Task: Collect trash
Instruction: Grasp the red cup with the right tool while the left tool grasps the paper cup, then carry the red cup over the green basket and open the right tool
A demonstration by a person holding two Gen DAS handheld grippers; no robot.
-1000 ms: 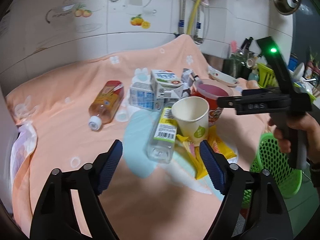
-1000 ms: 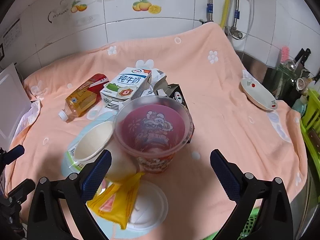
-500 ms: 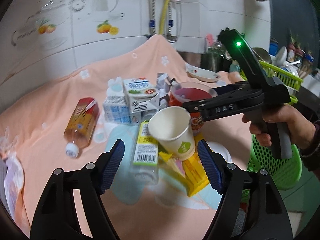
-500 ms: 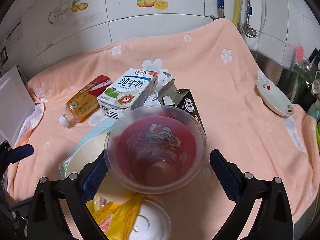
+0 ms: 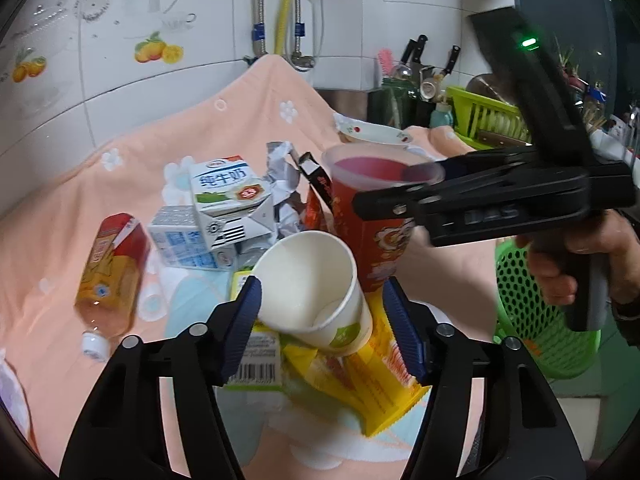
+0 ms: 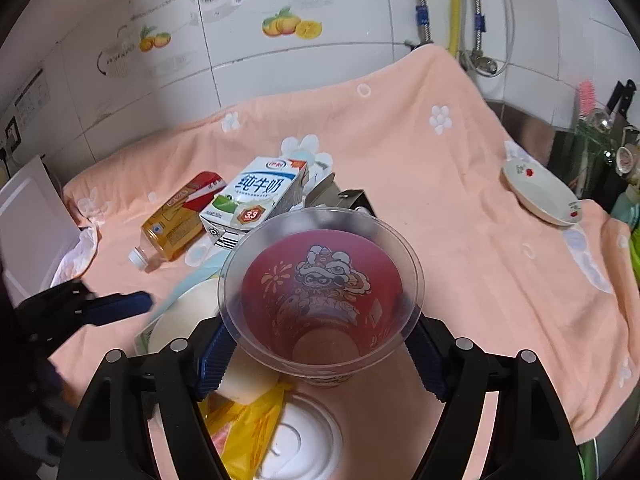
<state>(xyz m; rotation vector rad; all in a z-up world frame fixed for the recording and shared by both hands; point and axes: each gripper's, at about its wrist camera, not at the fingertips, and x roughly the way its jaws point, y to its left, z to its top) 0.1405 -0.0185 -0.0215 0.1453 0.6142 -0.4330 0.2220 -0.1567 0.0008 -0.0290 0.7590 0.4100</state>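
The white paper cup with a green leaf mark (image 5: 312, 292) lies tilted on a heap of trash in the middle of the peach flowered towel (image 6: 460, 208), resting on a yellow crinkled snack wrapper (image 5: 360, 376) and a clear plastic bottle with a barcode label (image 5: 256, 364). Just behind it stands the red printed plastic cup with a clear rim (image 6: 320, 296).

A second ago both grippers hung back from the heap with their jaws wide. Now the left gripper (image 5: 322, 320) has moved in so the paper cup sits between its blue pads, and its jaws are closing; the left pad is at the cup's rim, the right one still apart. The right gripper (image 6: 320, 354) straddles the red cup low down, jaws also closing, pads about at its wall, though contact I cannot tell.

So two pickups look under way at once, with the green mesh basket (image 5: 532, 320) near at the right, probably the bin.
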